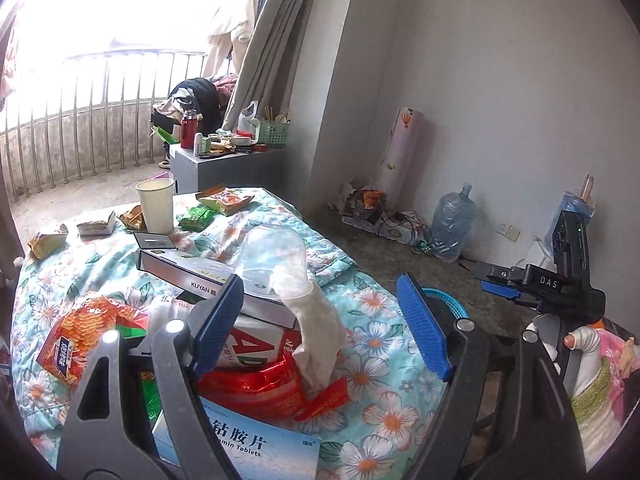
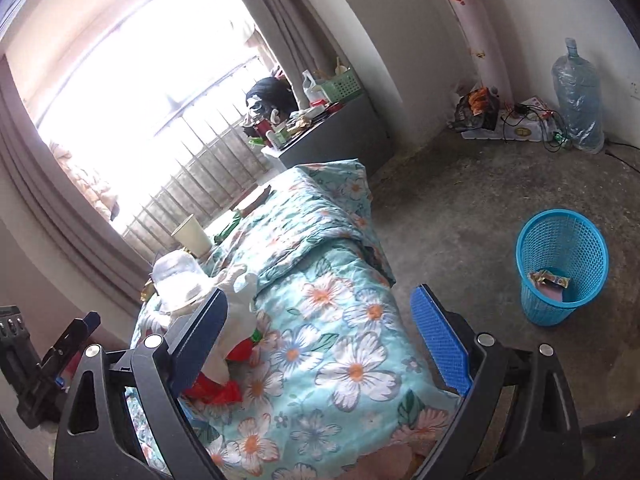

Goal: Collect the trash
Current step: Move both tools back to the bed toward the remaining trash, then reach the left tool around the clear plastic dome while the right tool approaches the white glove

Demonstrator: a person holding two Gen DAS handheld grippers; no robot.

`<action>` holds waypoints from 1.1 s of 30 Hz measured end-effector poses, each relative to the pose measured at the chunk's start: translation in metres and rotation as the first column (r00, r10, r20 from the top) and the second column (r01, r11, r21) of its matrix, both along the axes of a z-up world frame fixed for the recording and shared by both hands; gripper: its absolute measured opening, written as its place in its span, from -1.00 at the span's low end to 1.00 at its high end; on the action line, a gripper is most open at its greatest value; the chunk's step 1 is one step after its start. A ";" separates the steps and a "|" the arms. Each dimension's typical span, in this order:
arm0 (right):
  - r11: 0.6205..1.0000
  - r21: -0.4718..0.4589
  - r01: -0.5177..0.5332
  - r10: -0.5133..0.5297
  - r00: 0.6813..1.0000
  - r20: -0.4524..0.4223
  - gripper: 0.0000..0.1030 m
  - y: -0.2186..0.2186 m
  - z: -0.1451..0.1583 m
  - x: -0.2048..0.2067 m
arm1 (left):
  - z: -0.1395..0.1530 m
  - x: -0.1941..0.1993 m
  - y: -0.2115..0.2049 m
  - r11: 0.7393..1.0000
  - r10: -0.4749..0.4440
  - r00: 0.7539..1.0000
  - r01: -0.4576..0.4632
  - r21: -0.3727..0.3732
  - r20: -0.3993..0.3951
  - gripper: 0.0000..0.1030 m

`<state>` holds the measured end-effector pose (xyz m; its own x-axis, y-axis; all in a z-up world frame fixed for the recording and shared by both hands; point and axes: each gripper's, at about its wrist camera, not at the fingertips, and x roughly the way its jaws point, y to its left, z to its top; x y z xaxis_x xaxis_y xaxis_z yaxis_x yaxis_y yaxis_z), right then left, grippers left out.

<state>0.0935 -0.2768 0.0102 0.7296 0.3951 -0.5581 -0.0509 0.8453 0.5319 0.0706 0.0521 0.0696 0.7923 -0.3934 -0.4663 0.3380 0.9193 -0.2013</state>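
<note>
Both grippers, left gripper [image 1: 320, 320] and right gripper [image 2: 320, 344], spread, empty, above wrapper-strewn quilt [image 1: 368, 364].

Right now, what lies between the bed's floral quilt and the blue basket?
In the right wrist view, only bare concrete floor separates the floral quilt from the blue basket; nothing else sits on that stretch.

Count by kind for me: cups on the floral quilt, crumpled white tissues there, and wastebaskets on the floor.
Cups: 2 (white paper cup, clear plastic cup)
Crumpled white tissue: 1
Blue mesh plastic wastebasket: 1
Total: 4
</note>
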 end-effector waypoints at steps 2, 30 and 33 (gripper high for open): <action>0.998 0.024 -0.058 0.059 0.998 -0.016 0.76 0.016 -0.006 0.005 | -0.001 0.015 0.004 1.000 -0.005 1.000 0.005 0.010 -0.024 0.45; 0.951 0.071 -0.301 0.309 0.940 -0.146 0.76 0.098 -0.055 0.049 | -0.049 0.149 -0.005 0.998 -0.030 0.963 0.046 0.052 -0.270 0.45; 0.947 0.073 -0.312 0.319 0.936 -0.149 0.76 0.102 -0.056 0.051 | -0.048 0.149 -0.005 0.998 -0.036 0.964 0.051 0.047 -0.264 0.27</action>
<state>0.1440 -0.1743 -0.0460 0.4678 0.6191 -0.6308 -0.2234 0.7733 0.5934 0.2200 0.0474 0.0214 0.6218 -0.3939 -0.6769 0.3196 0.9167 -0.2398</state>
